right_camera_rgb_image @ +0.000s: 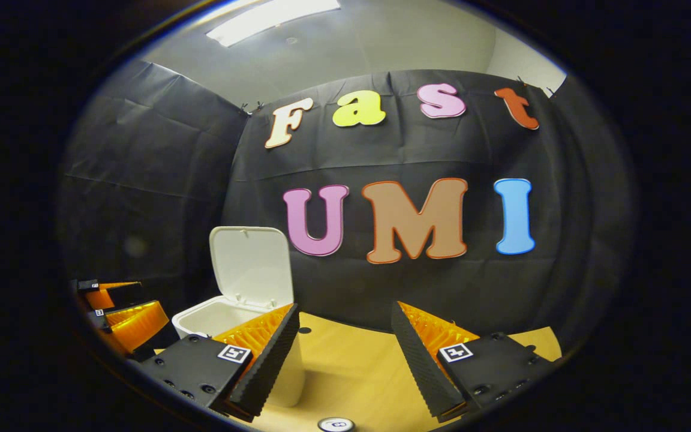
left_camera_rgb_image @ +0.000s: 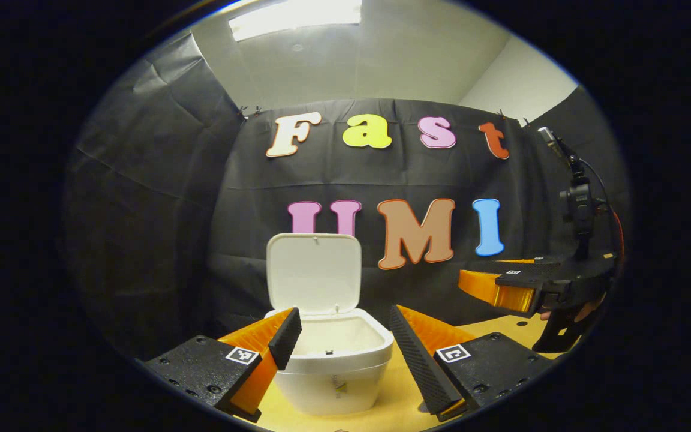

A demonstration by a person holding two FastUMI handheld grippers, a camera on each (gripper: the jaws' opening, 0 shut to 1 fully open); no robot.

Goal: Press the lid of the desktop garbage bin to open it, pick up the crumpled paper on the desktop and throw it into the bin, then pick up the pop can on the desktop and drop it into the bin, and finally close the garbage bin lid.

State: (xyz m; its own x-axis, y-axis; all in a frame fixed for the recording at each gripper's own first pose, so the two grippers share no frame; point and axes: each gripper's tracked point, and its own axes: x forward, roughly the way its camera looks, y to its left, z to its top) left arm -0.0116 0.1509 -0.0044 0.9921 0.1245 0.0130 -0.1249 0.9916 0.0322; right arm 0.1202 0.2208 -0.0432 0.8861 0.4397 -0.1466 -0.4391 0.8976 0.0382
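White plastic desktop bin [left_camera_rgb_image: 336,354] stands on wooden table [right_camera_rgb_image: 357,366], hinged lid [left_camera_rgb_image: 314,273] upright; left gripper [left_camera_rgb_image: 345,345] and right gripper [right_camera_rgb_image: 342,351] hover wide apart, empty.

Bin on the table, lid up, a gripper at each side

The bin [left_camera_rgb_image: 335,363] stands on the table [right_camera_rgb_image: 357,366] before the cloth wall [right_camera_rgb_image: 159,180], its lid [left_camera_rgb_image: 314,273] upright at the back. In the left gripper view the right gripper [left_camera_rgb_image: 492,288] hangs to the bin's right; in the right gripper view the left gripper [right_camera_rgb_image: 120,312] sits left of it.
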